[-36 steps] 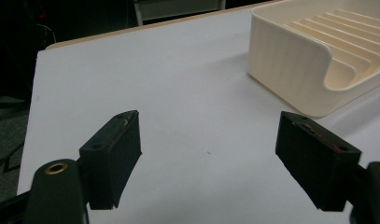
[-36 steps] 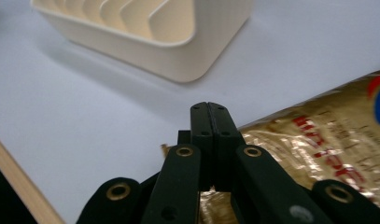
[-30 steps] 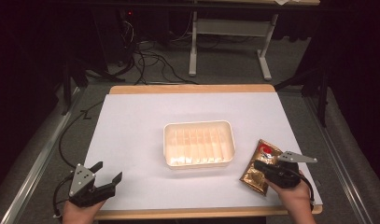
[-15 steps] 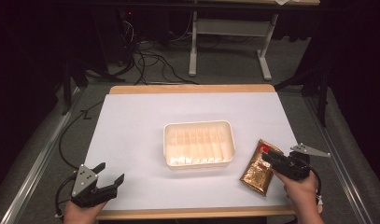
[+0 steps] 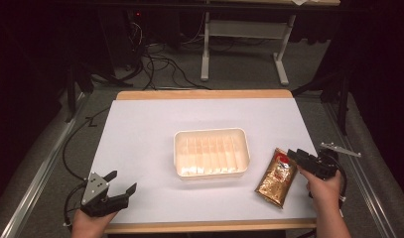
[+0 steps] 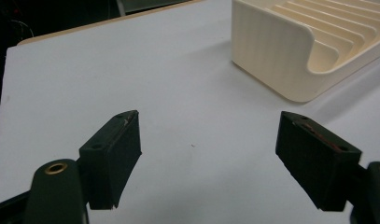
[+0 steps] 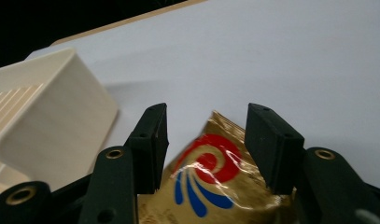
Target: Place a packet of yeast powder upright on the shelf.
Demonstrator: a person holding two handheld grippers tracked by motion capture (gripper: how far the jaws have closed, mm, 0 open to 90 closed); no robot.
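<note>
The room is dark; only the white surface [image 5: 140, 139] (with a wooden edge) is lit. Behind it, black cables [image 5: 155, 64] lie on grey floor [image 5: 249, 74] near a white desk frame [image 5: 241, 29].

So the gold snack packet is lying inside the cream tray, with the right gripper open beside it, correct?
Not quite. The gold snack packet lies on the white table, to the right of the cream tray, as the high view shows. The right gripper is indeed open beside it.

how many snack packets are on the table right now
1. The gold snack packet lies flat on the white table, right of the cream tray, just ahead of the right gripper. The tray looks empty.
</note>
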